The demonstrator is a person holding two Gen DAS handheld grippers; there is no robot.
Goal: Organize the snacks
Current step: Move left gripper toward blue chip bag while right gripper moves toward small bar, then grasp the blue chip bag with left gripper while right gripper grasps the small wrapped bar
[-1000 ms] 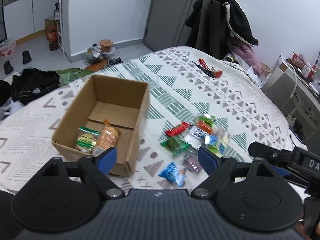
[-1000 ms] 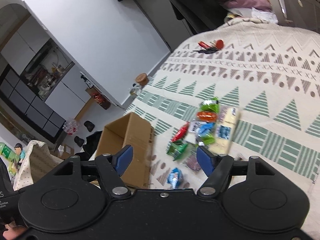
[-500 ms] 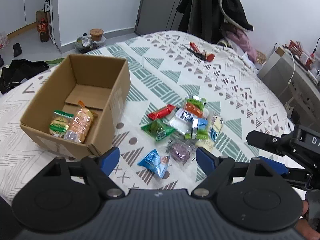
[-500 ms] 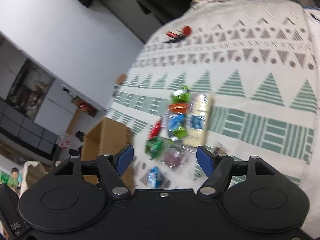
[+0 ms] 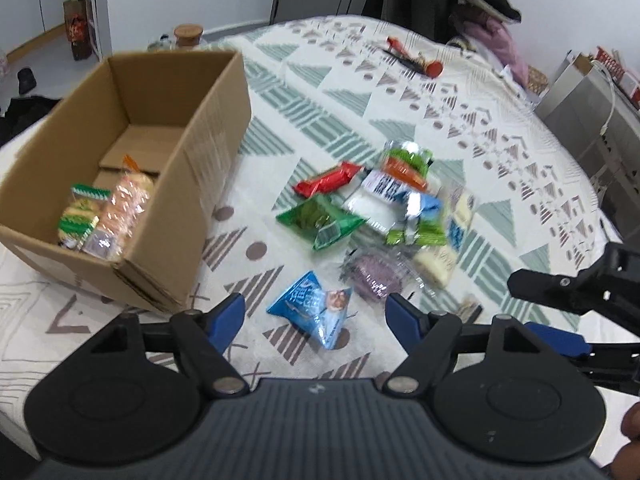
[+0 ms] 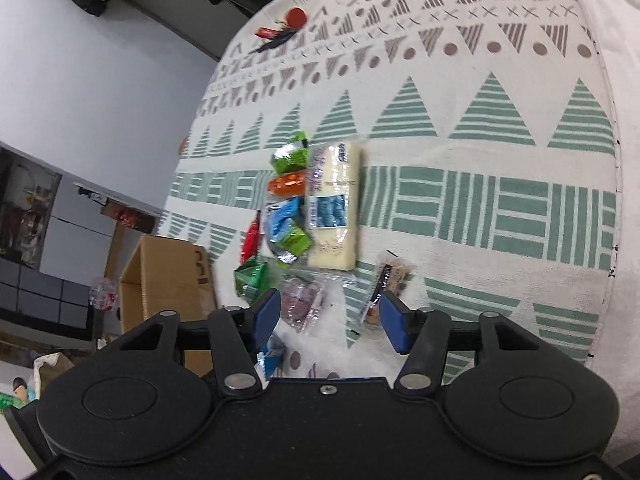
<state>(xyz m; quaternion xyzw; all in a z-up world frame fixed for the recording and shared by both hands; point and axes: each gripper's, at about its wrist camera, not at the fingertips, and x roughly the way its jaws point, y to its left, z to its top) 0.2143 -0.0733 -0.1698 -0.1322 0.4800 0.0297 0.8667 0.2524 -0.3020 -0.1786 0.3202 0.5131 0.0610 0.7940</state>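
Snacks (image 5: 380, 216) lie loose on the patterned cloth (image 5: 500, 168) beside our cardboard box (image 5: 192, 160), two packets already inside; our left gripper (image 5: 316, 316) and right gripper (image 6: 326, 316) have just been closing, fingers apart, gripping nothing.

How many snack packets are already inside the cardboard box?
2. A green packet lies at the near end of the cardboard box, and an orange packet lies right beside it. The near wall may hide something smaller.
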